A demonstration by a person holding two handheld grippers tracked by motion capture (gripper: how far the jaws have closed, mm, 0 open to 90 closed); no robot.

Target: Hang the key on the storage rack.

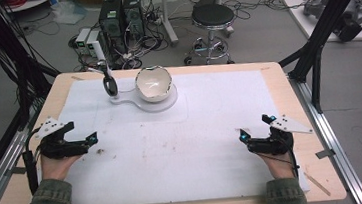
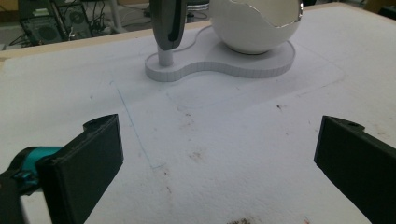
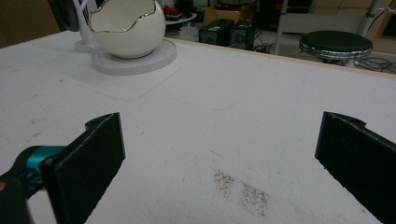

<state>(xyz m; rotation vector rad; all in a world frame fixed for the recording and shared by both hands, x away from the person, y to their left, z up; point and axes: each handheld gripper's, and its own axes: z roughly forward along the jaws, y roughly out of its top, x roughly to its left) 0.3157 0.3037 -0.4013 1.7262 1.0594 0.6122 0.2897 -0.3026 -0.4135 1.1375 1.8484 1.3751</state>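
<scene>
On the counter lies a mat covering most of its top, and at the mat's far edge, left of centre, sits a flat base with a bowl resting on its right part and a short stand rising from its left part, bearing what may be a scoop. The left hand-held gripper rests near the mat's left edge and the right hand-held gripper near its right edge, well apart, both nearer than the bowl. Beyond the counter's far side, on the floor, a stool stands to the right of computer towers.
</scene>
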